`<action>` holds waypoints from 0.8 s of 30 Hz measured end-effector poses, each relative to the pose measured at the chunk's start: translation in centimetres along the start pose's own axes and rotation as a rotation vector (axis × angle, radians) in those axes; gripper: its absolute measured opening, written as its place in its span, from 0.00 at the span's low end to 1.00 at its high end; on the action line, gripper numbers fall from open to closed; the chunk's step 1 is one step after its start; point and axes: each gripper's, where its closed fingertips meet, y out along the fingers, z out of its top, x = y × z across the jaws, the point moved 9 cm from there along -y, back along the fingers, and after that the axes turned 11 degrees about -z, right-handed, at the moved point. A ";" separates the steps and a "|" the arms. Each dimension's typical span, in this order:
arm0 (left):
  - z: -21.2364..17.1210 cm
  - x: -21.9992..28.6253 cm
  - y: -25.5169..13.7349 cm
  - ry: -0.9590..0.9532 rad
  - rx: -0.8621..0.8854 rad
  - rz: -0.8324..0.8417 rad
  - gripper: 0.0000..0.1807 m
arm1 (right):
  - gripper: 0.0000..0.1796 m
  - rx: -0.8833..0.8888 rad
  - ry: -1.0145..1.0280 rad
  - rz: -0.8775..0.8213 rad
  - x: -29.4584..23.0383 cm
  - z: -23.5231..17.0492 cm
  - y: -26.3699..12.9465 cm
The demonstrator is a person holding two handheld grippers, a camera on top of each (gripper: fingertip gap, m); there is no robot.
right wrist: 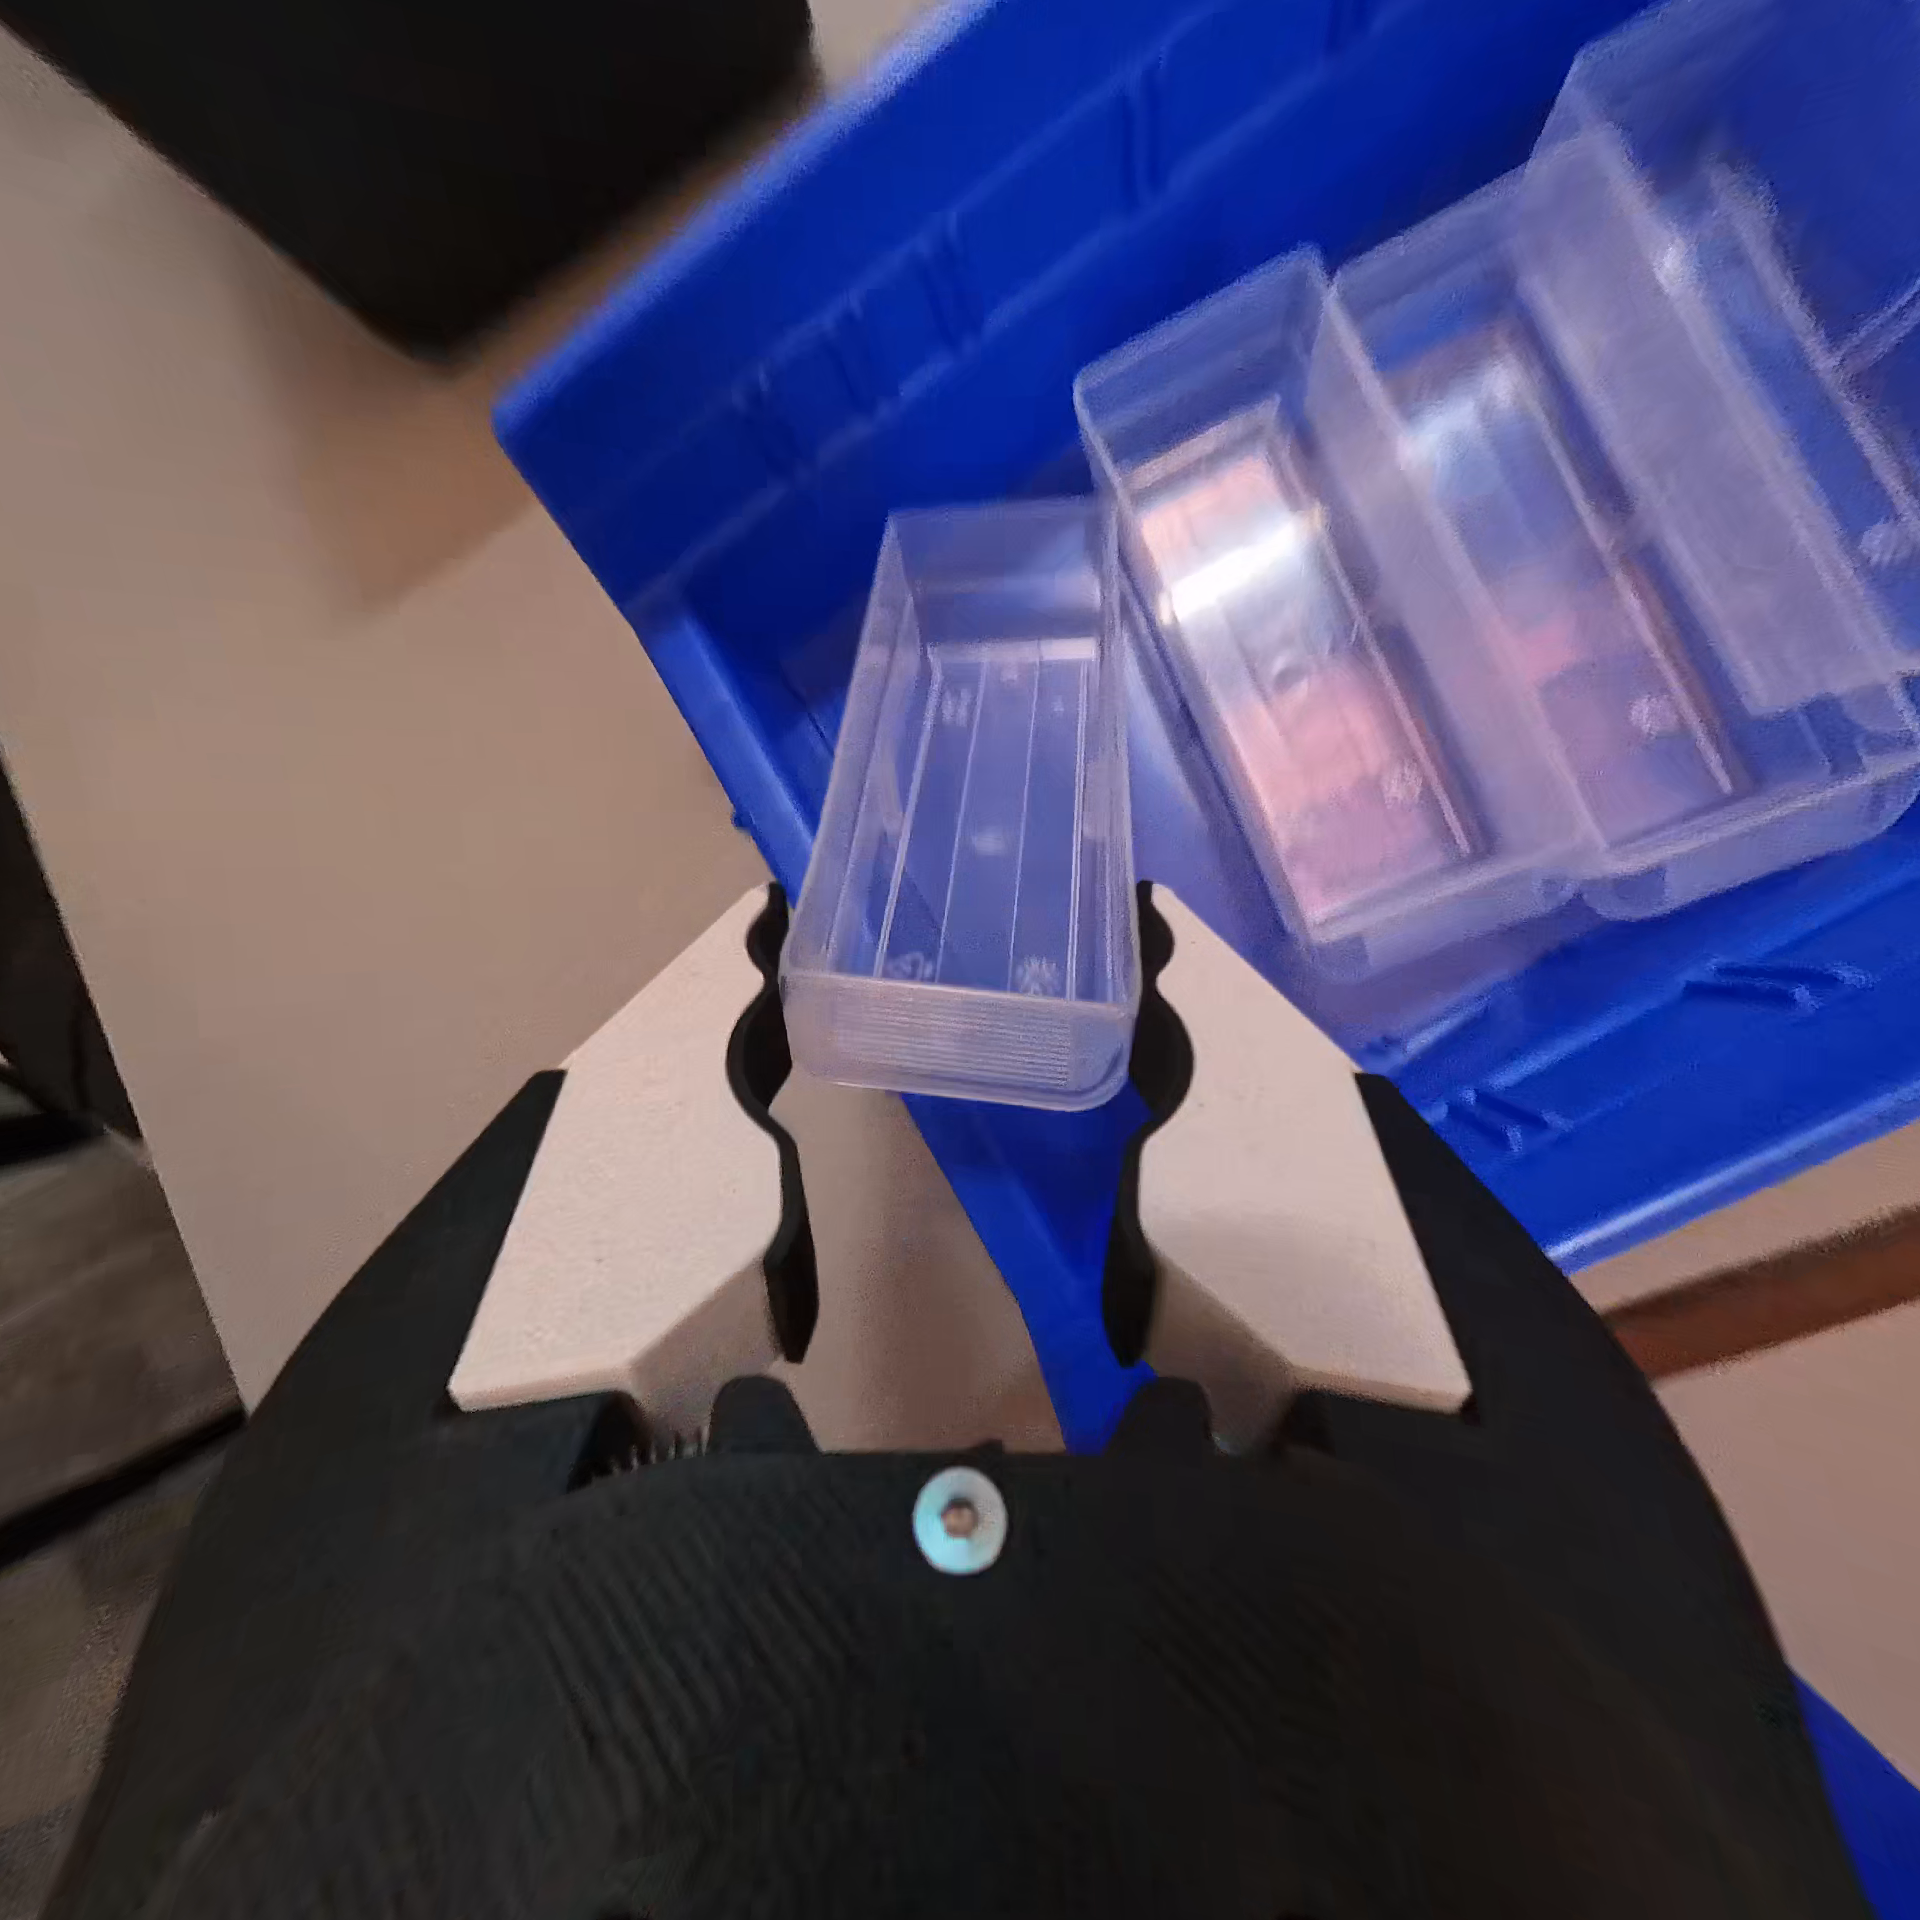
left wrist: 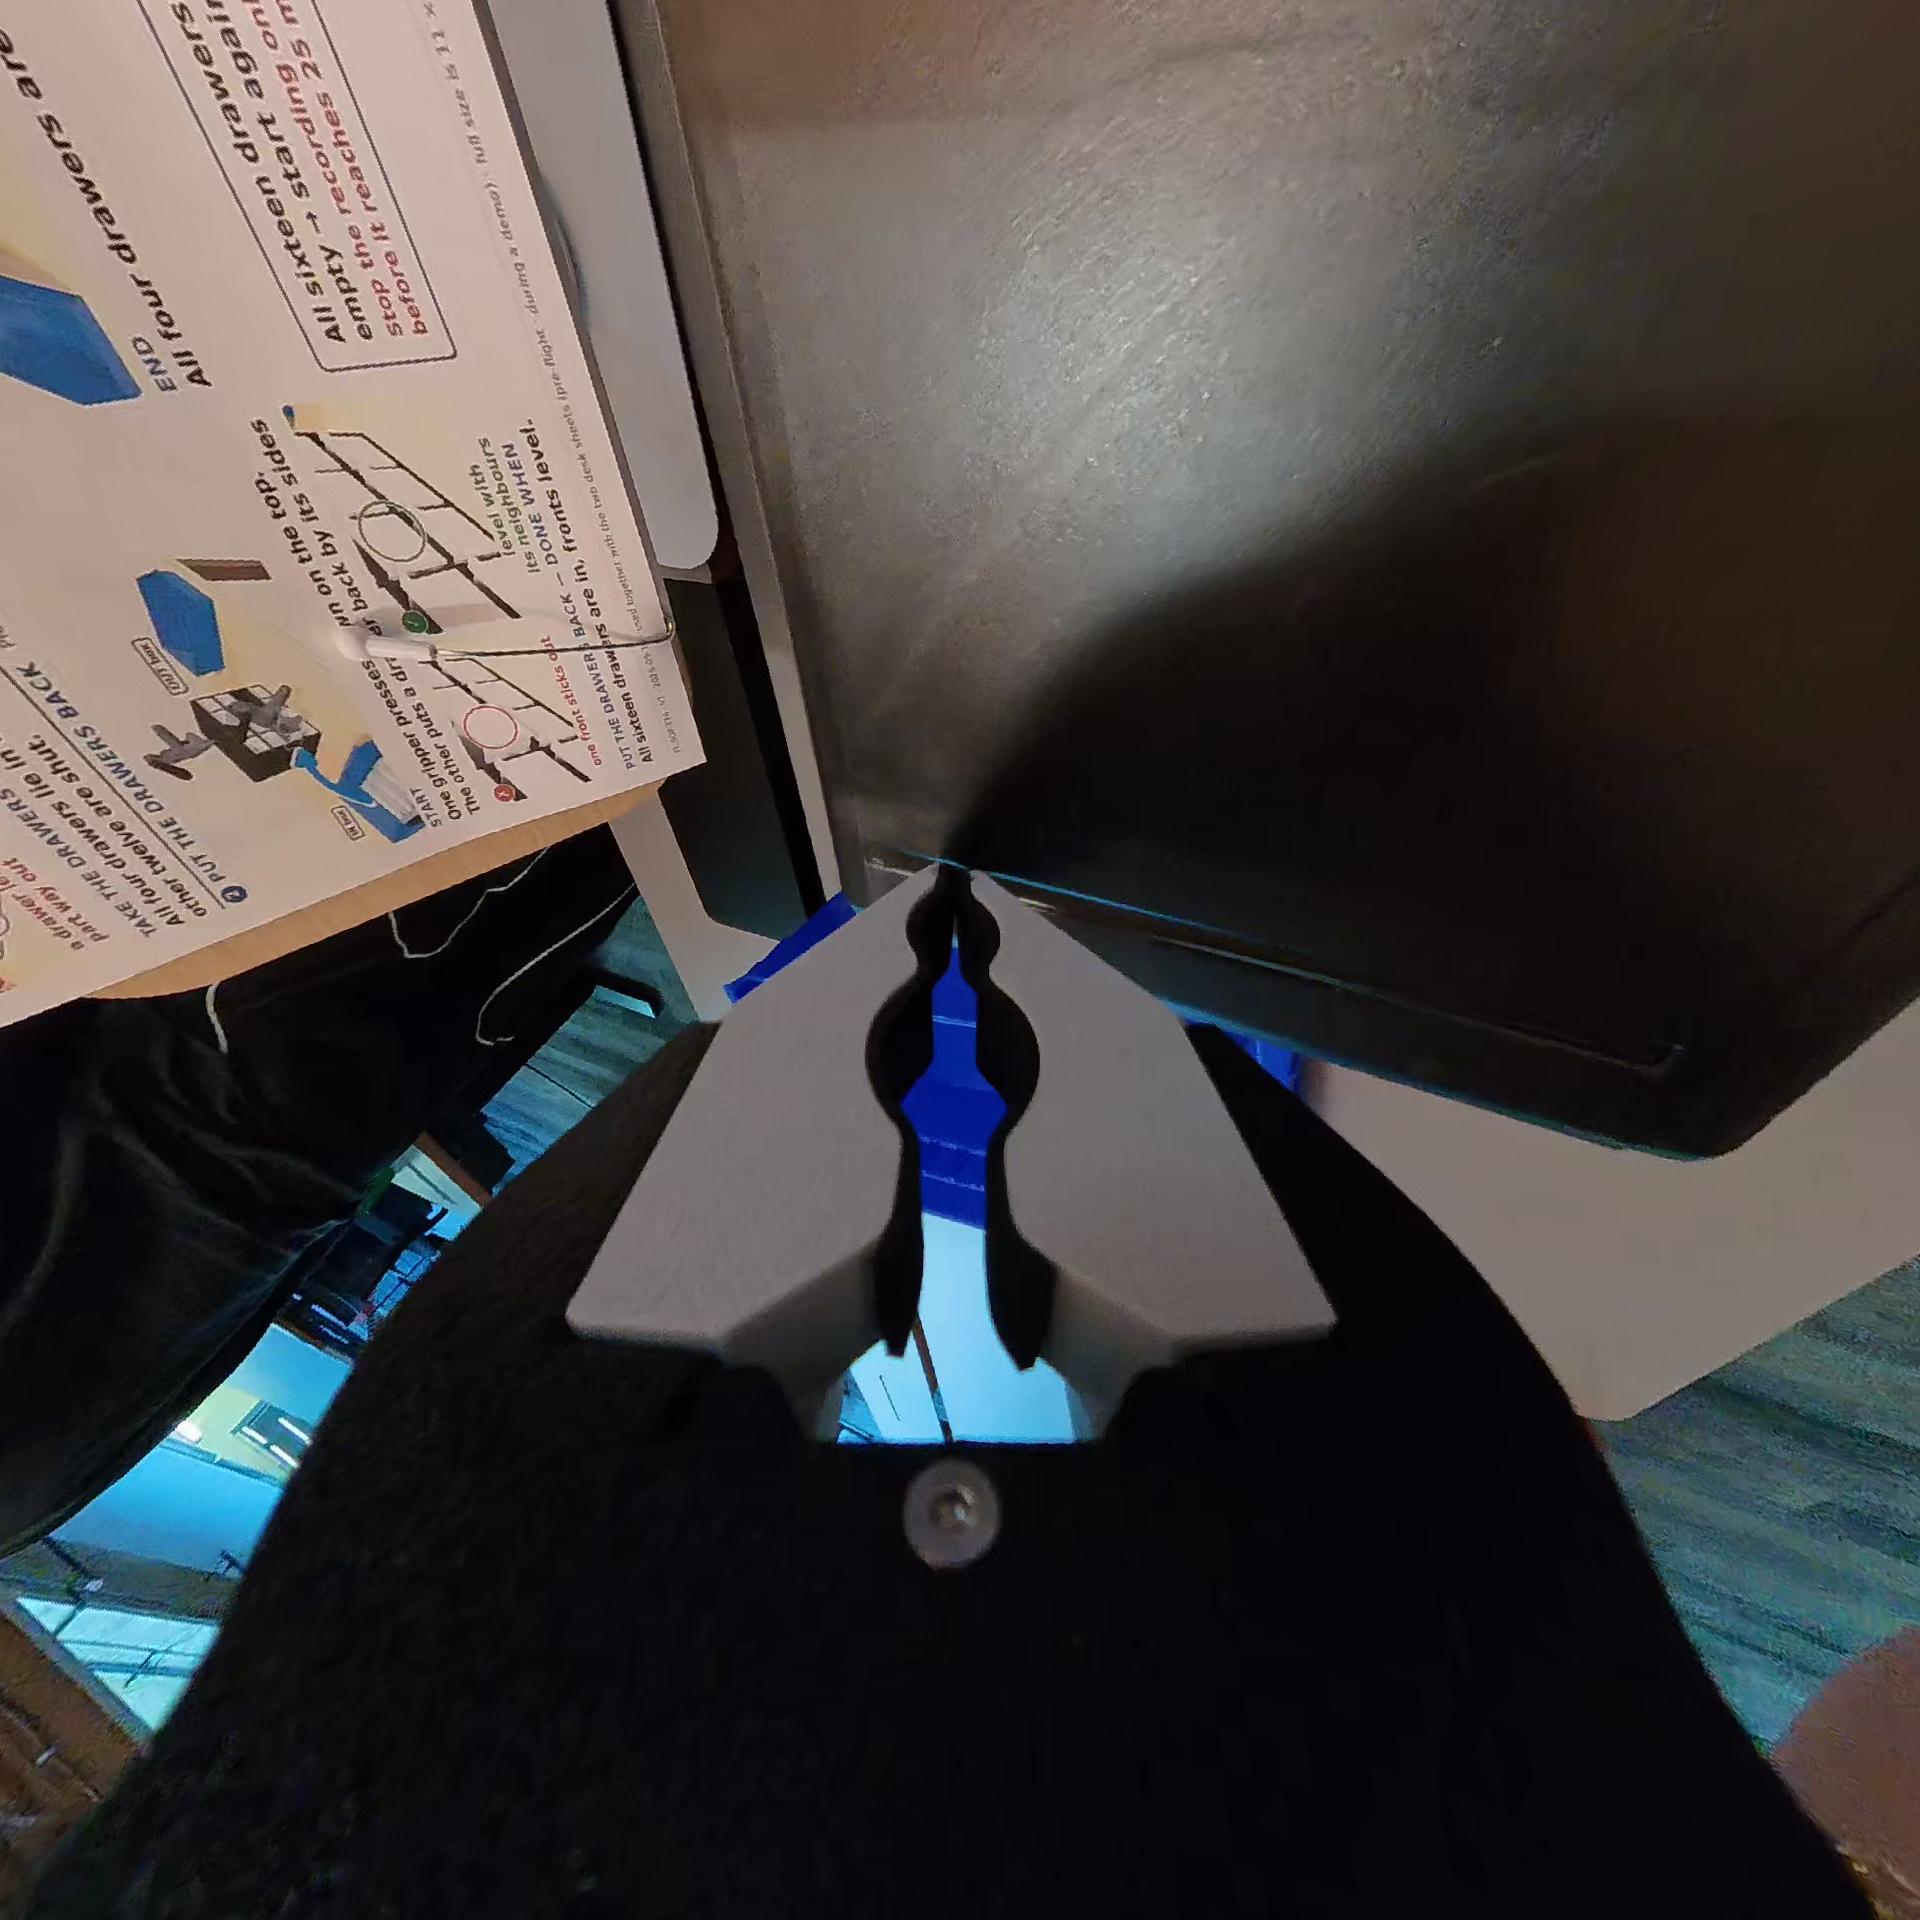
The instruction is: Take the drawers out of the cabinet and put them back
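Observation:
In the right wrist view my right gripper (right wrist: 958, 914) is shut on the sides of a clear plastic drawer (right wrist: 977, 790) and holds its front end, tilted, over the left edge of a blue bin (right wrist: 790, 312). Several more clear drawers (right wrist: 1434, 623) lie side by side in that bin. The black cabinet (right wrist: 416, 156) shows at the top left. In the left wrist view my left gripper (left wrist: 954, 883) is shut and empty, its tips against the flat black face of the cabinet (left wrist: 1247, 520) near its edge. A strip of the blue bin (left wrist: 951, 1101) shows between the fingers.
A printed instruction sheet (left wrist: 312, 468) lies on a wooden board left of the cabinet. The cabinet and bin stand on a white table (right wrist: 312, 727). A person's dark clothing (left wrist: 156, 1195) is at the lower left, with grey floor (left wrist: 1766, 1507) beyond the table's edge.

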 end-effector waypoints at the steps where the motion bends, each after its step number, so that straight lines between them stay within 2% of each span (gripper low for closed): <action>1: 0.0 0.0 0.0 -0.001 0.002 -0.003 0.00 | 0.36 -0.086 -0.036 -0.011 0.0 -0.2 0.2; 7: 0.0 0.0 0.0 0.005 -0.005 0.003 0.00 | 0.36 -0.374 -0.249 -0.127 0.3 0.5 1.7; 14: -0.1 0.0 0.0 0.001 0.014 0.000 0.00 | 0.36 -0.603 -0.438 -0.194 1.2 0.8 3.5; 20: -0.1 0.0 0.0 -0.005 0.021 -0.003 0.00 | 0.36 -0.719 -0.501 -0.231 1.5 0.3 5.1; 24: 0.0 -0.1 0.0 -0.006 0.006 -0.010 0.00 | 0.36 -0.732 -0.535 -0.305 0.8 0.9 3.5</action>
